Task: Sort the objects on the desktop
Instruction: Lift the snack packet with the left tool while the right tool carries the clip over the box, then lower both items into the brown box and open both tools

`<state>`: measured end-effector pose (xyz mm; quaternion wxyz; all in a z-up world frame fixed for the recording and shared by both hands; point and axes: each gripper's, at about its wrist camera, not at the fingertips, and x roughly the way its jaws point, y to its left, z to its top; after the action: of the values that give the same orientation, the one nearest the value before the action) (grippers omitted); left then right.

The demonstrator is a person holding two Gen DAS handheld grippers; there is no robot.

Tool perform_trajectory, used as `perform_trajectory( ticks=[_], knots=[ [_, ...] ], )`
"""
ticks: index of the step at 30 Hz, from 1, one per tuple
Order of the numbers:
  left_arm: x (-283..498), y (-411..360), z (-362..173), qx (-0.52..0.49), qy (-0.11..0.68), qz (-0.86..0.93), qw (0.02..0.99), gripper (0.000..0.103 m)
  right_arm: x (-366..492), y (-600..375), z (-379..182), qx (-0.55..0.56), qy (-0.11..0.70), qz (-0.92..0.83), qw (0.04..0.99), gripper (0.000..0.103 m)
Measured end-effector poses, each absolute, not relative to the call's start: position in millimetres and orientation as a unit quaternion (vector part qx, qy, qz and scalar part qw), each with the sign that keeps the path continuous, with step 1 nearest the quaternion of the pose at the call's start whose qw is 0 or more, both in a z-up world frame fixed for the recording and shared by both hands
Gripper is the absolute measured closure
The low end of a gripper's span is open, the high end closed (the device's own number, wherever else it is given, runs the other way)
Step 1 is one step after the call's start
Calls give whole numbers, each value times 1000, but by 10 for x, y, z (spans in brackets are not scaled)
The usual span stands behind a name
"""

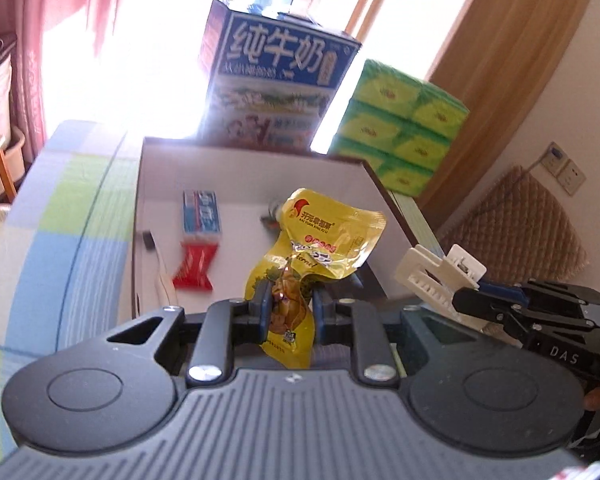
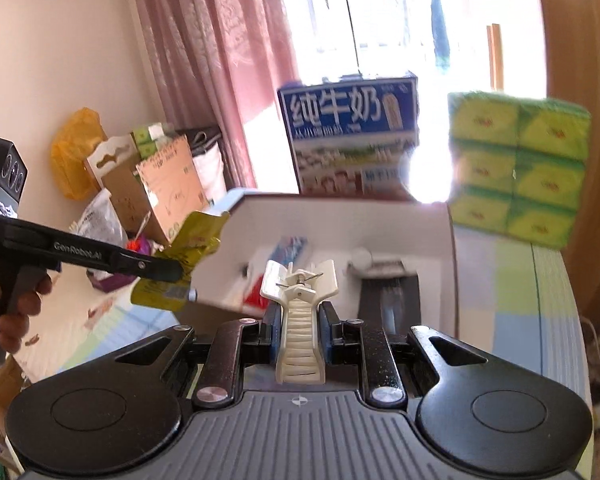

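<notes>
My left gripper [image 1: 287,307] is shut on a yellow snack pouch [image 1: 320,240] and holds it above the near edge of an open white box [image 1: 340,176]. My right gripper [image 2: 299,320] is shut on a white plastic clip [image 2: 300,300] and holds it over the same box [image 2: 440,248]. The clip also shows in the left wrist view [image 1: 440,272], and the pouch in the right wrist view [image 2: 188,248]. Inside the box lie a blue toothpaste carton [image 1: 202,212], a red packet [image 1: 194,266] and a small dark item [image 1: 272,216].
A blue milk carton case [image 1: 276,80] and a stack of green tissue packs [image 1: 400,132] stand behind the box. The box rests on a checked blue-green cloth [image 1: 60,216]. Cardboard and bags [image 2: 140,184] are piled at the left by the pink curtain [image 2: 220,60].
</notes>
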<state>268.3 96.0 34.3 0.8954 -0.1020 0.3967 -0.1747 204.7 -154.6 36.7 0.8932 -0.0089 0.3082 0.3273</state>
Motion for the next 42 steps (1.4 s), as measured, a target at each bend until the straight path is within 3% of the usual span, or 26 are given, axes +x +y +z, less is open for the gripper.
perform_trajectory(
  ticks=[16, 38, 42],
  knots=[
    [3352, 1059, -71, -124, 441, -117, 881, 86, 2857, -973, 109, -19, 330, 325, 886, 86],
    [3706, 1022, -647, -143, 514, -90, 841, 86, 3165, -809, -386, -17, 389, 308, 868, 86],
    [3724, 1036, -650, -137, 511, -79, 845, 72, 3179, -778, -435, -17, 394, 309, 866, 86]
  ],
)
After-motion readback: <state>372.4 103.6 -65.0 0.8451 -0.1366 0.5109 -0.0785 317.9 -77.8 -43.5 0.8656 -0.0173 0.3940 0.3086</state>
